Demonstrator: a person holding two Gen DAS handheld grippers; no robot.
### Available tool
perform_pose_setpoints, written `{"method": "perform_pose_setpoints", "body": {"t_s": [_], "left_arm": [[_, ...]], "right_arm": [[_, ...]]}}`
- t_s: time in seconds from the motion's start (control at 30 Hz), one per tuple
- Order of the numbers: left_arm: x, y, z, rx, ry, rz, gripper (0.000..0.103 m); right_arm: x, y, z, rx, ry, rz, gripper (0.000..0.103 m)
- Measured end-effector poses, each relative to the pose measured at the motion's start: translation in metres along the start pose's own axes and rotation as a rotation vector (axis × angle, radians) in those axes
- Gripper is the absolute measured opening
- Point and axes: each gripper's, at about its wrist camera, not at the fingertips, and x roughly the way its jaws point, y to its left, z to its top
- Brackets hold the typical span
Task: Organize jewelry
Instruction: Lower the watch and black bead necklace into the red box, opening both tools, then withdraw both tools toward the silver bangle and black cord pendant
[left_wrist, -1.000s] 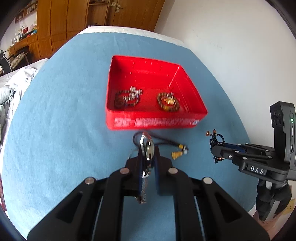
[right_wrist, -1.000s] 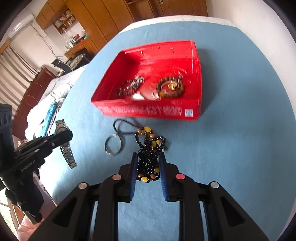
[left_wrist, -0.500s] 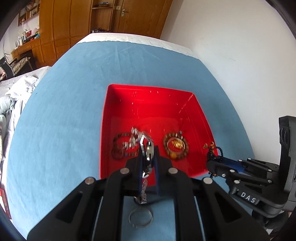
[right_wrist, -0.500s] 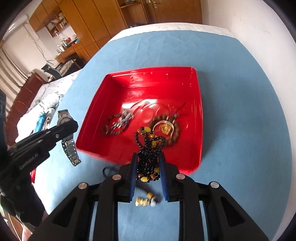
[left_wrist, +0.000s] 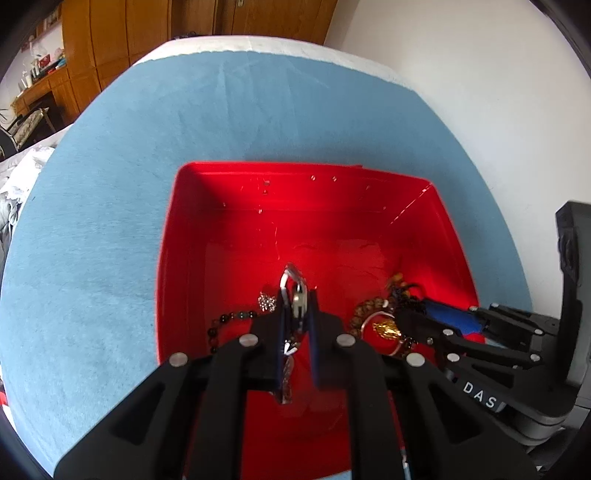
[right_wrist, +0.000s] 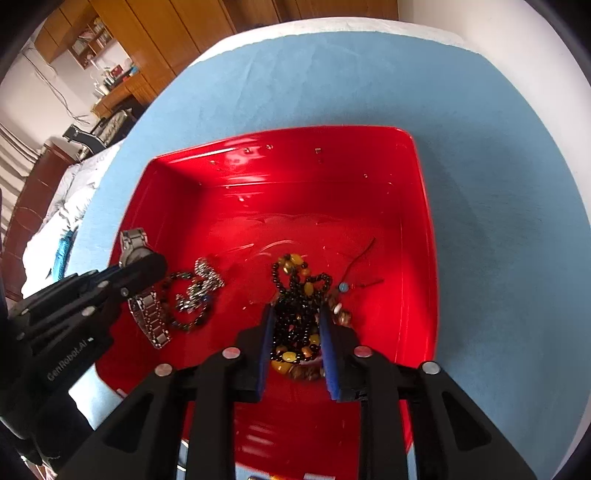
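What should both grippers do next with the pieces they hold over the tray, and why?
Probably open and release. The left gripper is shut on a metal-link watch and the right gripper on a black and amber bead necklace; both hang inside the rim of the red tray, above its floor beside the bracelets already there, so a small drop should land them inside.

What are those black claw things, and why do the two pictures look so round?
Each claw is a gripper a person holds, with a wide-eyed camera on it, so pictures bend. One picture looks along the left gripper, which pinches a silver watch. The other looks along the right gripper, which pinches a black and yellow bead necklace. Both hang over a red tray on a blue cloth. Two bracelets already lie inside.
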Motion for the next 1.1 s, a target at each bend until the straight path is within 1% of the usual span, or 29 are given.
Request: {"method": "perform_pose_setpoints", "body": {"t_s": [0.03,0.07,0.17,0.3,0.33,0.37,0.43,0.5,0.53,0.57,0.6,0.63,0.7,0.77,0.87,0.97,1.03,1.1], "left_arm": [[0.002,0.001,0.0,0.0,0.007,0.004,0.011],[0.004,0.001,0.001,-0.001,0.011,0.005,0.013],[0.003,0.001,0.002,0.004,0.001,0.01,0.012],[-0.013,-0.003,-0.003,0.014,-0.018,0.002,0.014],[-0.018,-0.004,-0.005,0.017,-0.026,0.002,0.02],[-0.022,-0.004,-0.007,0.019,-0.031,0.005,0.027],[-0.033,-0.005,-0.015,0.027,-0.047,0.032,0.036],[-0.042,-0.005,-0.023,0.033,-0.058,0.057,0.037],[-0.046,-0.005,-0.027,0.028,-0.06,0.061,0.041],[-0.051,-0.004,-0.034,0.023,-0.059,0.066,0.048],[-0.055,-0.003,-0.038,0.021,-0.06,0.073,0.052],[-0.06,-0.003,-0.043,0.023,-0.062,0.088,0.059],[-0.069,-0.004,-0.054,0.03,-0.069,0.121,0.067],[-0.077,-0.003,-0.06,0.027,-0.077,0.135,0.08],[-0.095,-0.002,-0.077,0.02,-0.107,0.169,0.087],[-0.109,-0.001,-0.09,0.015,-0.126,0.183,0.09],[-0.117,0.0,-0.101,0.009,-0.136,0.193,0.091],[-0.122,0.002,-0.112,0.004,-0.131,0.185,0.092]], "right_arm": [[0.0,0.0,0.001,-0.002,-0.005,-0.006,0.034],[0.0,-0.001,0.002,-0.004,-0.013,-0.009,0.042],[-0.003,-0.002,0.0,-0.007,-0.026,-0.018,0.042],[-0.012,-0.005,-0.006,-0.008,-0.051,-0.016,0.042],[-0.016,-0.005,-0.008,-0.01,-0.058,-0.017,0.042],[-0.019,-0.005,-0.01,-0.011,-0.063,-0.016,0.044],[-0.028,-0.006,-0.017,-0.011,-0.073,-0.015,0.049],[-0.037,-0.004,-0.024,-0.019,-0.088,-0.018,0.057],[-0.042,-0.003,-0.028,-0.023,-0.094,-0.022,0.059],[-0.046,-0.002,-0.033,-0.026,-0.1,-0.025,0.062],[-0.05,-0.001,-0.037,-0.029,-0.102,-0.027,0.064],[-0.053,0.0,-0.041,-0.034,-0.102,-0.03,0.066],[-0.061,0.003,-0.051,-0.043,-0.102,-0.03,0.072],[-0.067,0.005,-0.06,-0.053,-0.104,-0.028,0.075],[-0.073,0.007,-0.077,-0.06,-0.102,-0.025,0.076],[-0.079,0.008,-0.096,-0.064,-0.098,-0.004,0.076],[-0.082,0.009,-0.107,-0.068,-0.099,-0.002,0.076],[-0.083,0.01,-0.117,-0.07,-0.09,0.011,0.076]]}}
